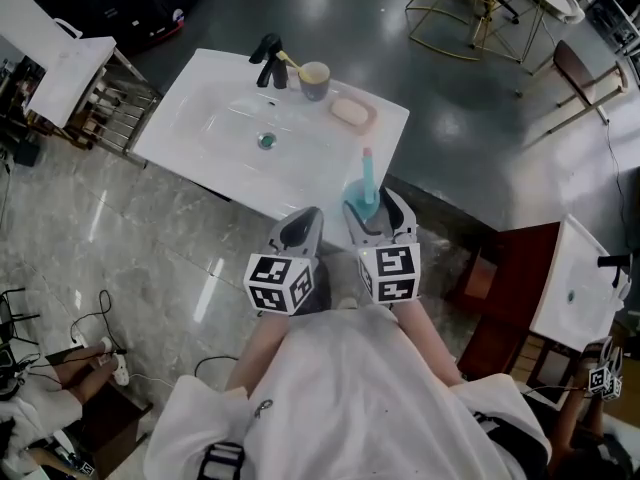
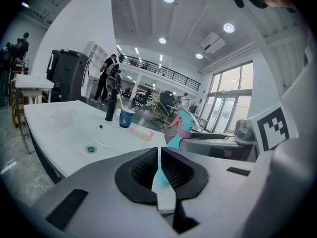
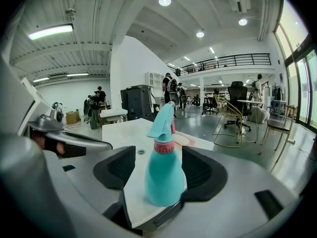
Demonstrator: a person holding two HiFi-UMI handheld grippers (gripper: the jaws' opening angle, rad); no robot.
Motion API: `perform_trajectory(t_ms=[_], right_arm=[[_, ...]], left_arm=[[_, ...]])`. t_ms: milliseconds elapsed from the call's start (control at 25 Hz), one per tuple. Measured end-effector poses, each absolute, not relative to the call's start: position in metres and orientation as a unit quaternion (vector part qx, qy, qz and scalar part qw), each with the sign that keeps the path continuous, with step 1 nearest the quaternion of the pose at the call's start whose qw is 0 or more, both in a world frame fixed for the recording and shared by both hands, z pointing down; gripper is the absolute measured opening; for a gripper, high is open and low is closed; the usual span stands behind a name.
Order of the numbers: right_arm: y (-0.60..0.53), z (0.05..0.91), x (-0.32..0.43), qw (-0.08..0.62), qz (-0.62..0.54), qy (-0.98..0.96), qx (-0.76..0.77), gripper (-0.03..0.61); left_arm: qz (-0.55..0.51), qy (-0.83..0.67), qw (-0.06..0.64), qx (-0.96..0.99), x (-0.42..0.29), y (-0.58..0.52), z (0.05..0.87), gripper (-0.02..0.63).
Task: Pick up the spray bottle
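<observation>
Right gripper (image 3: 158, 168) jaws gaping wide around spray bottle (image 1: 367, 180) on near corner of sink (image 1: 200, 108), no squeeze yet; left gripper (image 2: 159, 171) jaws shut, empty. Risks shoving it overboard if closing lopsided.

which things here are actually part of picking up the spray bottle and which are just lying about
Part of the job:
spray bottle, upright on the sink's near corner
right gripper, open, jaws either side of the bottle

Just lying about:
black faucet
cup with a yellow handle sticking out
pink soap dish
left gripper, shut and empty
</observation>
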State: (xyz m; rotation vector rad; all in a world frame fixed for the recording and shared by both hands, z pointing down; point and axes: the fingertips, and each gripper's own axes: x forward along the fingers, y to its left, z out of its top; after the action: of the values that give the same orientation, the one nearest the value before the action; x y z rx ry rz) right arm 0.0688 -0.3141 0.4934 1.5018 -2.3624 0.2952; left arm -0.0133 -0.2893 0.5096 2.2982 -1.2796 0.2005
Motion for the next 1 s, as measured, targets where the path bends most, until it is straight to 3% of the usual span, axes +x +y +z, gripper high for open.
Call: perform_trajectory(t_ms=[1000], right_arm=[[-0.341, 0.501, 0.064, 0.169, 0.081, -0.816, 0.547, 0.281]], left_arm=[[0.083, -0.482, 0.258, 0.833, -0.033, -0.307, 0.521, 0.038]])
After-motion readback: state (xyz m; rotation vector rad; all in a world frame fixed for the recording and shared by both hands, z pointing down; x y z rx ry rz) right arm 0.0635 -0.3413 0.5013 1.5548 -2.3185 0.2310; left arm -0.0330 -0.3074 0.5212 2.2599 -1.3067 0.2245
